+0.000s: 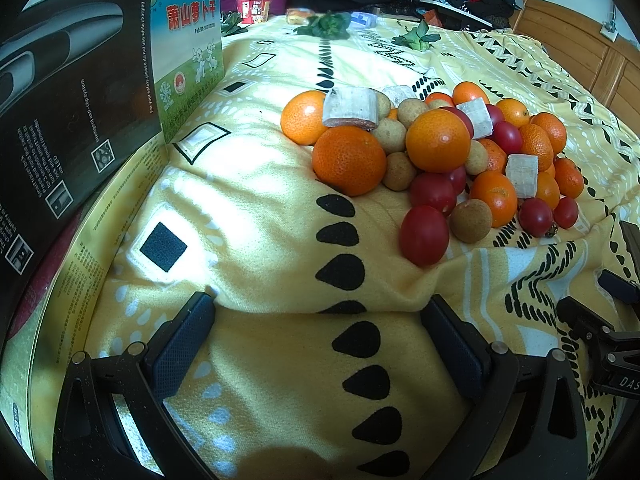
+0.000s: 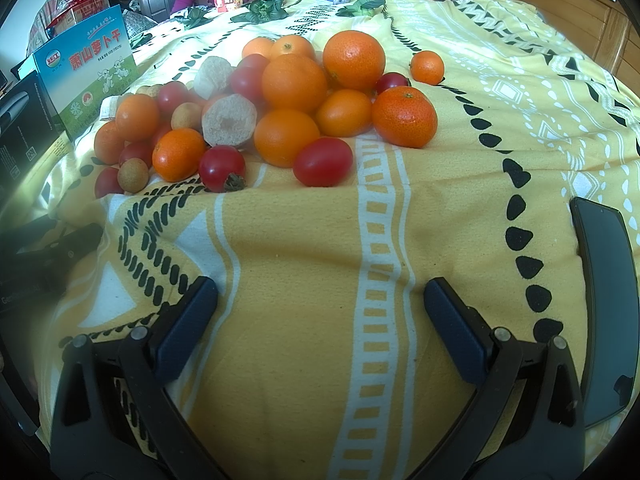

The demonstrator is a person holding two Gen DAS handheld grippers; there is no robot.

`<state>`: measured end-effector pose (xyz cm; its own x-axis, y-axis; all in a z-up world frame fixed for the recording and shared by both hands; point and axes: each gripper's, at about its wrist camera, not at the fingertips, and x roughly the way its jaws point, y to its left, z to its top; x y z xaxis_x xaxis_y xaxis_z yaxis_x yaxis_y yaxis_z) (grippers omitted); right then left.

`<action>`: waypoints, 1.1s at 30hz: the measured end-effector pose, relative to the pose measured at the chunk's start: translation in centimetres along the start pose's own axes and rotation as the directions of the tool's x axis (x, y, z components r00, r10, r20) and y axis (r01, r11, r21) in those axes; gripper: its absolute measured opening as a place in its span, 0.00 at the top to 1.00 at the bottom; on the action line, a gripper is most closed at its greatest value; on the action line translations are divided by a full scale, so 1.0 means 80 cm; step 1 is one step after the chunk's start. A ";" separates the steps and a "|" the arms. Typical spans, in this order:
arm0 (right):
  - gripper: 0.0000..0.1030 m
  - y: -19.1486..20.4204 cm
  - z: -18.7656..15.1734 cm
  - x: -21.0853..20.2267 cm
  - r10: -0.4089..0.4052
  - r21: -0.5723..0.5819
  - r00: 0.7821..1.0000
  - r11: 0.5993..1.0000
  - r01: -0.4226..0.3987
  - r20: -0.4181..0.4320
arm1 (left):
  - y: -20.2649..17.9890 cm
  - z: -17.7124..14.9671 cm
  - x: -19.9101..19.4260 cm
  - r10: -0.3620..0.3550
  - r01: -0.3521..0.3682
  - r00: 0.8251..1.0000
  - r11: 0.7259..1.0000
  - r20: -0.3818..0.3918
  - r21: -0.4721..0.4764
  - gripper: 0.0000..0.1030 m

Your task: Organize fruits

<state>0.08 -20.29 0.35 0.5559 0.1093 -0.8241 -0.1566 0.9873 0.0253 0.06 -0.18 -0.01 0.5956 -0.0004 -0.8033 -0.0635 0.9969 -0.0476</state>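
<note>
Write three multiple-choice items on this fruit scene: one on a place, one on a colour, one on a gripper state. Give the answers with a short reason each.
1. Where does the blue and green box stand relative to the fruit pile in the right wrist view?
A. to the pile's left
B. to the pile's right
C. on top of the pile

2. What colour is the cloth under the fruit?
A. plain grey
B. yellow with black and white patterns
C. red checks

3. What state is the right gripper in?
A. shut on a tomato
B. shut on nothing
C. open, holding nothing

Answers:
1. A, the box stands at the left edge, beyond the leftmost fruit.
2. B, yellow fabric with black drops and white bands fills both views.
3. C, its fingers stand wide apart with only cloth between them.
</note>
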 end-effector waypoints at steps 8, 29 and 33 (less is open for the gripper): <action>0.00 0.000 0.000 0.000 0.000 0.000 1.000 1.000 0.000 0.000 | 0.000 0.000 0.000 0.001 -0.001 1.000 1.000 0.000 0.000 0.00; 0.00 -0.003 0.001 0.002 0.008 0.002 1.000 1.000 -0.008 0.001 | 0.001 0.001 0.001 -0.002 0.002 1.000 1.000 0.001 -0.002 0.00; 0.00 -0.005 0.000 0.002 0.017 0.005 1.000 1.000 -0.017 0.004 | 0.002 0.002 0.003 -0.004 0.004 1.000 1.000 0.000 -0.003 0.00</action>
<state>0.25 -20.66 0.24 0.5561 0.1267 -0.8214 -0.1624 0.9858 0.0421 0.32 -0.02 -0.11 0.5960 -0.0040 -0.8030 -0.0634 0.9966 -0.0521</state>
